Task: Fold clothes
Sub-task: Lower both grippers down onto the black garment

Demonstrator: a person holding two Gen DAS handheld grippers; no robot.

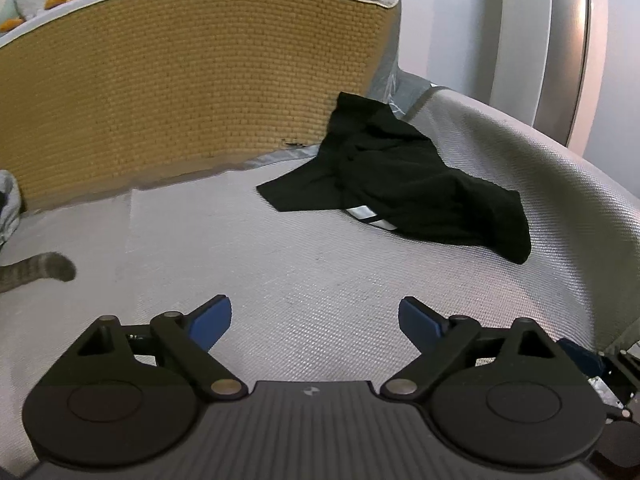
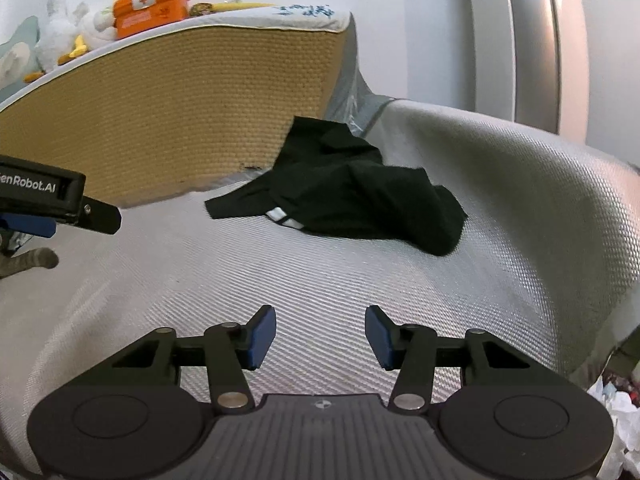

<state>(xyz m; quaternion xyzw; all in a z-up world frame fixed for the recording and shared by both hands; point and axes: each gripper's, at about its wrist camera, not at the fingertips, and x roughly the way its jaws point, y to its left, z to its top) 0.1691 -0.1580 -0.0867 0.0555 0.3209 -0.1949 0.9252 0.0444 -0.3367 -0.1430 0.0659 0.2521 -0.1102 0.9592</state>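
Against mattress edge (image 1: 200,92): crumpled black garment (image 1: 400,180); both jaws spread, empty, bare sheet (image 2: 320,280) between.

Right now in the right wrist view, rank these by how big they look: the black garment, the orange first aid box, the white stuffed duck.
Largest to smallest as they appear:
1. black garment
2. orange first aid box
3. white stuffed duck, close to the box in apparent size

The box and duck sit farther back, so true sizes stay unsure.

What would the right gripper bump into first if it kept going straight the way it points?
Most likely the bare grey woven cover just ahead of the open right gripper, since it points downward. The crumpled black garment lies farther on, though depth is hard to judge.
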